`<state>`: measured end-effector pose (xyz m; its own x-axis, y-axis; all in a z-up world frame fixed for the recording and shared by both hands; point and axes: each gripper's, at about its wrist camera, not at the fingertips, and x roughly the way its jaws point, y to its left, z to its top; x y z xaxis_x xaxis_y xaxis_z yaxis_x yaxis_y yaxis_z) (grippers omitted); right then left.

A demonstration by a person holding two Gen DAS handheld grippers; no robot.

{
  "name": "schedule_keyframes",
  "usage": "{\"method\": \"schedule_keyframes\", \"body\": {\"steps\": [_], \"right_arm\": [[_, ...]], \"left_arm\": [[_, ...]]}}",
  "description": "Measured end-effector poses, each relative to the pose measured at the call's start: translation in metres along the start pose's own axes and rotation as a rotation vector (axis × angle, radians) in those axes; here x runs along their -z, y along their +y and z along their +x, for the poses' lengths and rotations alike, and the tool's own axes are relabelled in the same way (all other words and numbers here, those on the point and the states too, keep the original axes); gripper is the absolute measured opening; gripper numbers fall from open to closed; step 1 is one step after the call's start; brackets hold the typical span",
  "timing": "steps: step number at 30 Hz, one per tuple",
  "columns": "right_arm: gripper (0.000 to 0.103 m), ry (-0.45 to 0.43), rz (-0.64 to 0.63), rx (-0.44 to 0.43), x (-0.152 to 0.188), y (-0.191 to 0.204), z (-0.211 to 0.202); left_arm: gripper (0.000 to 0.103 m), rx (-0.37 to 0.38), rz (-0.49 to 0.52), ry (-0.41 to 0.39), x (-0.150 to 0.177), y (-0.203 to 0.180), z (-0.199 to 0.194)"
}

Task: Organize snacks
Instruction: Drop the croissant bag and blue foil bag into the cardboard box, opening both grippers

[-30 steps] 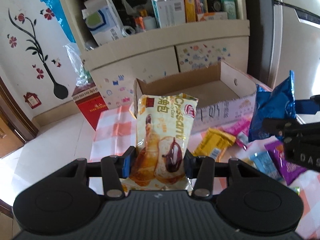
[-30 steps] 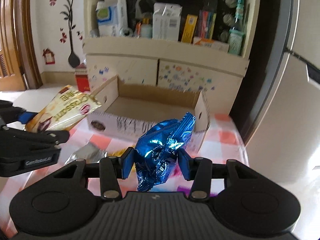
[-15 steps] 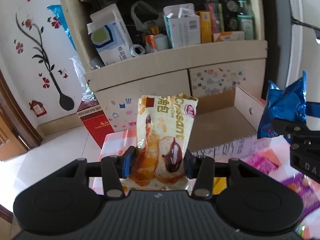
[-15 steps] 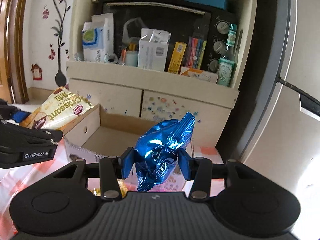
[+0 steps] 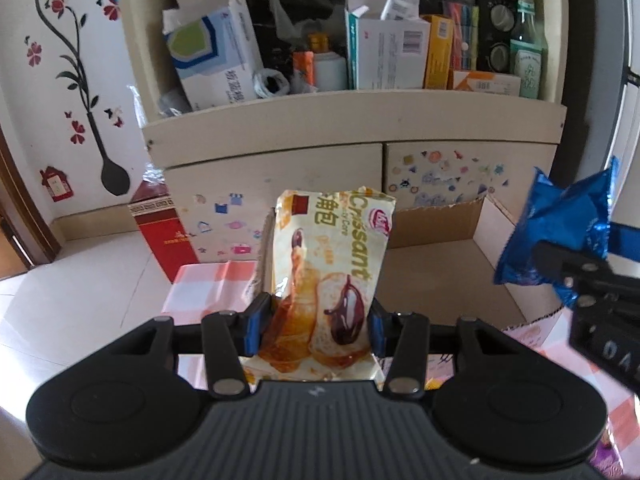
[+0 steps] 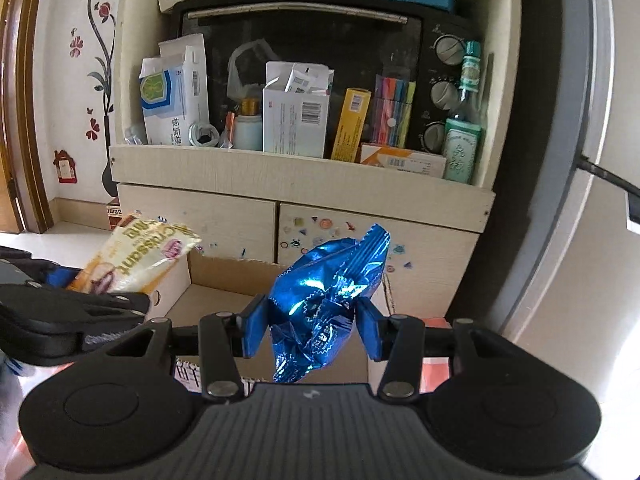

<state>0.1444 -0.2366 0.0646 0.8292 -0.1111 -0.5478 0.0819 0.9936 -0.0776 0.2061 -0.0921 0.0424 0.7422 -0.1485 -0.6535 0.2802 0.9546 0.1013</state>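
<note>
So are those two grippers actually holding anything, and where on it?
Yes. The left gripper pinches the croissant packet near its lower end; the right gripper squeezes the blue foil packet around its lower middle.

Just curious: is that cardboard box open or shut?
Open: the cardboard box has no lid on top, and its bare brown floor shows.

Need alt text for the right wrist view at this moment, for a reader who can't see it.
The right gripper is shut on a crumpled blue foil snack packet, held above an open cardboard box. At left, the left gripper holds a yellow croissant packet over the box's edge; a cluttered shelf cabinet stands behind.
</note>
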Motion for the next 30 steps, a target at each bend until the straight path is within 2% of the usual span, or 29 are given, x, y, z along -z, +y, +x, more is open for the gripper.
{"method": "schedule_keyframes", "body": {"steps": [12, 14, 16, 18, 24, 30], "right_arm": [[0.057, 0.062, 0.091, -0.04, -0.004, -0.006, 0.057], [0.058, 0.061, 0.099, -0.026, -0.004, -0.006, 0.06], [0.062, 0.068, 0.11, -0.026, -0.004, -0.009, 0.06], [0.066, 0.068, 0.127, -0.037, -0.005, -0.014, 0.059], [0.069, 0.053, 0.045, -0.076, -0.007, -0.008, 0.043], [0.07, 0.07, -0.012, -0.133, -0.003, -0.003, 0.029]], "left_arm": [[0.05, 0.05, -0.048, 0.055, -0.009, -0.005, 0.051], [0.056, 0.038, -0.045, 0.053, -0.01, -0.007, 0.054], [0.07, 0.024, -0.038, 0.049, -0.011, -0.006, 0.054], [0.079, 0.011, -0.033, 0.036, -0.012, -0.003, 0.05], [0.079, -0.007, 0.017, 0.025, -0.013, 0.001, 0.035], [0.079, 0.021, 0.01, 0.071, -0.001, 0.009, 0.022]]}}
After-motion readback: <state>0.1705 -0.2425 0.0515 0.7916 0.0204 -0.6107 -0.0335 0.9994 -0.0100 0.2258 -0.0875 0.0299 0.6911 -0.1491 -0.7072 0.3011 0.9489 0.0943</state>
